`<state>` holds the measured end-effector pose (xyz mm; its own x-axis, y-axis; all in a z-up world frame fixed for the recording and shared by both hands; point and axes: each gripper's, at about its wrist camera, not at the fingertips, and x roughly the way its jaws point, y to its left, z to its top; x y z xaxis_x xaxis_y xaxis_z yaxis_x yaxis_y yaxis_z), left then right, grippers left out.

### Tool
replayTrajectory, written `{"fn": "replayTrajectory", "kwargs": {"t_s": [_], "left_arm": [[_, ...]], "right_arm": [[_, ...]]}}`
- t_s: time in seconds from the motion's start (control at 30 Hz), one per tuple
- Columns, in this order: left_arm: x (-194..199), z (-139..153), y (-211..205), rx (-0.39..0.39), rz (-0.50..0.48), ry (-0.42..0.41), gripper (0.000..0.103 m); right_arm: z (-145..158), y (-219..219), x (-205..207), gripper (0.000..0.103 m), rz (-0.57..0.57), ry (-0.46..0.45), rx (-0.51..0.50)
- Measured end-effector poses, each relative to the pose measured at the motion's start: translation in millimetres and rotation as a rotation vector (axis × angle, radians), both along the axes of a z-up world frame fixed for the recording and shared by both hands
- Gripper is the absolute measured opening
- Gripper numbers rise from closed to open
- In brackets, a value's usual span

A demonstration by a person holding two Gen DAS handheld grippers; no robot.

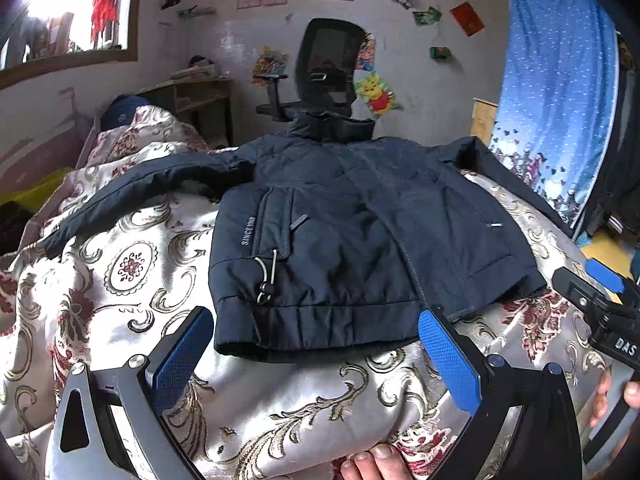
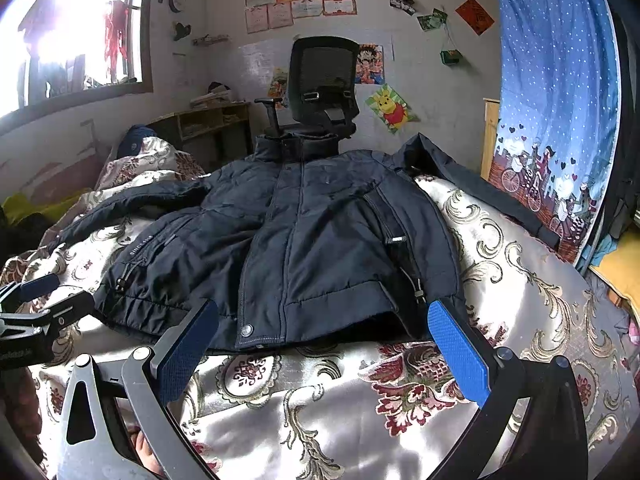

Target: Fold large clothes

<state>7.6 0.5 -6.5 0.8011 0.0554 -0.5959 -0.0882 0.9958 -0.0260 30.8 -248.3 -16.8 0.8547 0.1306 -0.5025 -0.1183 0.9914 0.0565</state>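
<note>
Left wrist view shows my left gripper (image 1: 316,354) spread wide and empty, hanging just short of the jacket's near hem (image 1: 304,320). The dark padded jacket (image 1: 360,232) lies front-up on the patterned bedspread (image 1: 132,272), collar at the far end by the black office chair (image 1: 326,68), zip closed down the middle.

Going left to right, the left sleeve (image 1: 132,188) stretches out flat toward the left edge of the bed. I judge this is the part to take first: I should pinch it near the cuff, not mid-arm, so the padded tube swings over as one piece and lands straight across the chest. The drawcord toggle (image 1: 266,288) dangles at the left hem; I want my fingers (image 1: 182,354) clear of it so it does not snag.

At the centre, the snap at the hem (image 2: 247,330) marks the fold line.

Further right, my right gripper (image 2: 322,346) is likewise released, holding nothing, near the hem's right half. The right sleeve (image 2: 480,188) trails off toward the blue curtain (image 2: 560,80) and seems to slip over the bed's right edge, so I would lift it well before carrying it inward, keeping the slippery bedspread from bunching.
</note>
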Motion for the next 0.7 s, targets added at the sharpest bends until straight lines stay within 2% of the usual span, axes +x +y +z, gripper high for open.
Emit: {"fn": "replayTrajectory", "kwargs": {"t_s": [0.17, 0.37, 0.53, 0.6, 0.7], "left_arm": [[19, 2, 7, 0.015, 0.051, 0.039, 0.103], [43, 21, 18, 0.008, 0.098, 0.063, 0.103], [65, 46, 23, 0.014, 0.089, 0.065, 0.103], [73, 58, 25, 0.030, 0.087, 0.052, 0.103], [82, 74, 26, 0.035, 0.080, 0.042, 0.103]], "right_arm": [[1, -1, 8, 0.102, -0.027, 0.051, 0.013], [6, -6, 24, 0.102, -0.021, 0.159, 0.051], [24, -8, 37, 0.102, -0.114, 0.183, -0.087], [35, -7, 39, 0.102, -0.143, 0.157, -0.156], [49, -11, 42, 0.102, -0.159, 0.129, -0.188]]}}
